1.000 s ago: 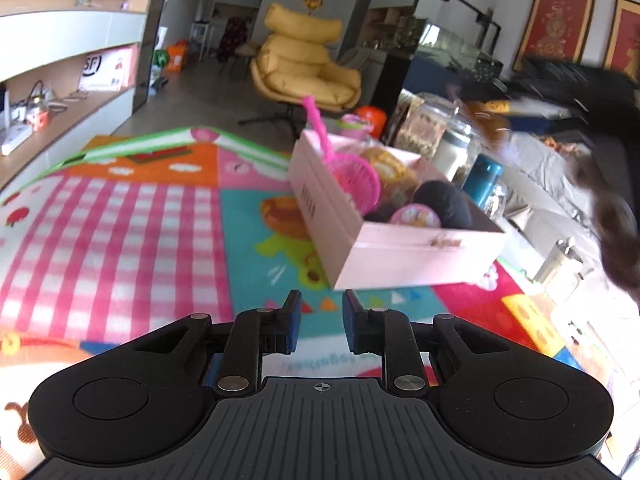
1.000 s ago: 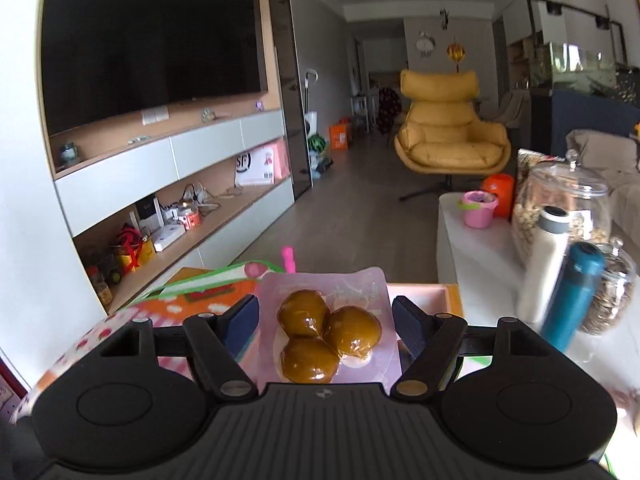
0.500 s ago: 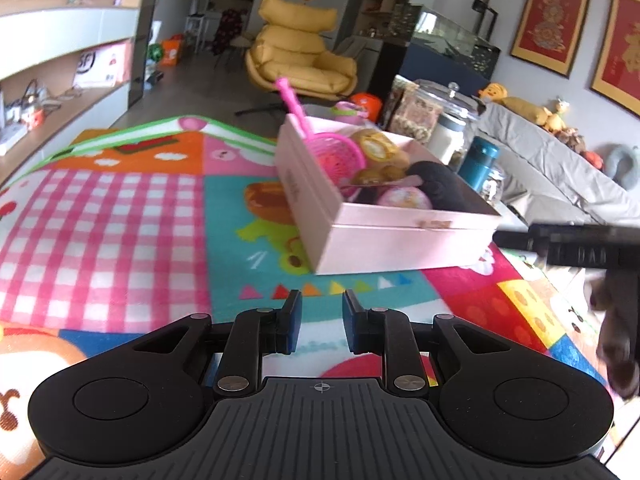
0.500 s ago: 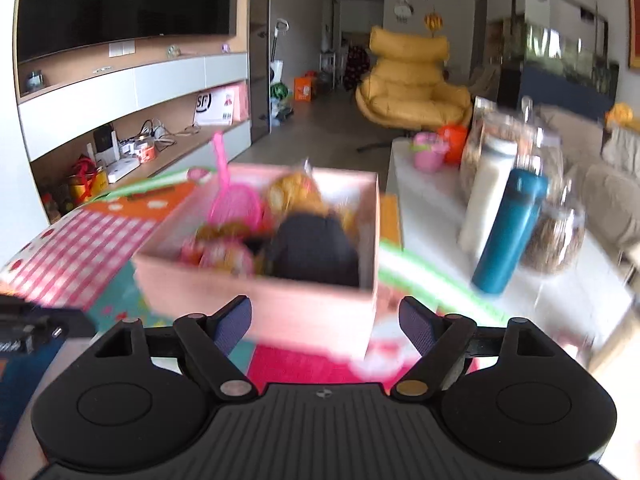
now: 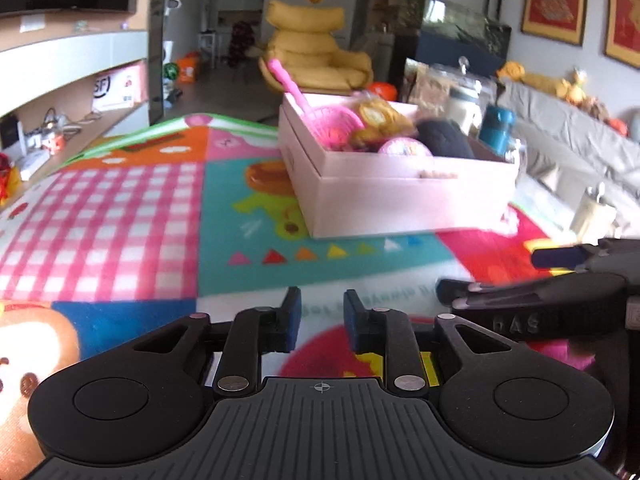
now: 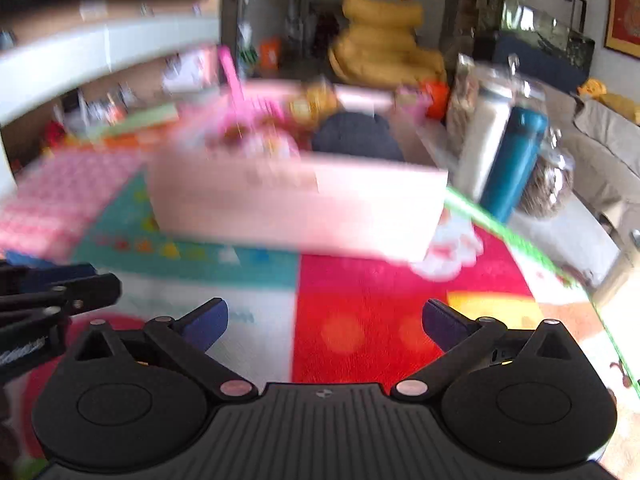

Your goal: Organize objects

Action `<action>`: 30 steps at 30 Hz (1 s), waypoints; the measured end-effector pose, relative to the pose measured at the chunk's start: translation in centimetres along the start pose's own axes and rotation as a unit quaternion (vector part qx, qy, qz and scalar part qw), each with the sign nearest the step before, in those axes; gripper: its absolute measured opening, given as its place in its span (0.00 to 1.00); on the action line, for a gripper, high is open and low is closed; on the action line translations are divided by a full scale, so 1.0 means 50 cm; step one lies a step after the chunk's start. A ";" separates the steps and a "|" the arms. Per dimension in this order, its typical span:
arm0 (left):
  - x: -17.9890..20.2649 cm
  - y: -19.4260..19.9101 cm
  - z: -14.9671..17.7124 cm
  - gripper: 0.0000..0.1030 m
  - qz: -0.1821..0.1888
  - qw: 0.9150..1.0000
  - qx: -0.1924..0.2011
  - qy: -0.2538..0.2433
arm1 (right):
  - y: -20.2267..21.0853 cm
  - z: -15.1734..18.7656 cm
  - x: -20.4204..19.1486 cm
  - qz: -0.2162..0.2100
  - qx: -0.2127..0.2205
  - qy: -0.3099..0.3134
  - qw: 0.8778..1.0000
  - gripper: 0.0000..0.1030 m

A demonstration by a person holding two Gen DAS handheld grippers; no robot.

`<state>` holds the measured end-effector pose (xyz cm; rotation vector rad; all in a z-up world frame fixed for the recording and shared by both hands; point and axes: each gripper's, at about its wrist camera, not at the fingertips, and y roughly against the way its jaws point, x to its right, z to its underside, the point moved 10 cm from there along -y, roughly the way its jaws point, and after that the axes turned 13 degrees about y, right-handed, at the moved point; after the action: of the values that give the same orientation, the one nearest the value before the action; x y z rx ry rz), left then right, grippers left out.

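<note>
A pink box (image 5: 400, 196) stands on the colourful play mat (image 5: 120, 220), holding a pink strainer (image 5: 332, 124), packaged pastries (image 5: 384, 114), a dark round object (image 5: 444, 140) and a pink round toy (image 5: 404, 148). The box is blurred in the right wrist view (image 6: 300, 204). My left gripper (image 5: 318, 320) is empty, its fingers nearly together with a narrow gap, low over the mat in front of the box. My right gripper (image 6: 324, 318) is open wide and empty, also in front of the box; it shows at the right of the left wrist view (image 5: 540, 304).
A low white table (image 6: 560, 228) to the right of the mat carries a teal bottle (image 6: 516, 160), a white bottle (image 6: 484, 136) and glass jars (image 6: 548, 184). A grey sofa (image 5: 580, 152) is further right. A yellow armchair (image 5: 316, 48) stands behind. Shelving (image 5: 60, 92) lines the left wall.
My right gripper let go of the packaged pastries over the box, then pulled back and down to the mat. My left gripper drew back slightly from the box.
</note>
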<state>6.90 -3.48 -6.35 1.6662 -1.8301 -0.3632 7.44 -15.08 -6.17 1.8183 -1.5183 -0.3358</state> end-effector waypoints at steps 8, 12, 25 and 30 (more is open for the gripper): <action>-0.004 -0.003 0.000 0.27 0.000 1.000 0.001 0.017 | 0.008 0.024 0.017 -0.012 0.029 -0.049 0.998 1.00; 0.009 -0.007 0.001 0.27 -0.022 1.000 0.005 -0.007 | 0.004 0.018 0.014 -0.012 0.027 -0.043 0.999 1.00; -0.001 -0.005 -0.001 0.27 -0.008 1.000 0.004 0.015 | 0.002 0.016 0.012 -0.018 0.030 -0.041 0.999 1.00; -0.001 -0.005 -0.002 0.27 -0.004 1.000 0.004 0.021 | 0.002 0.016 0.012 -0.019 0.030 -0.042 0.999 1.00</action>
<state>7.13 -3.43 -6.43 1.6741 -1.7961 -0.3228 7.01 -15.92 -6.53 1.9028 -1.5678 -0.3926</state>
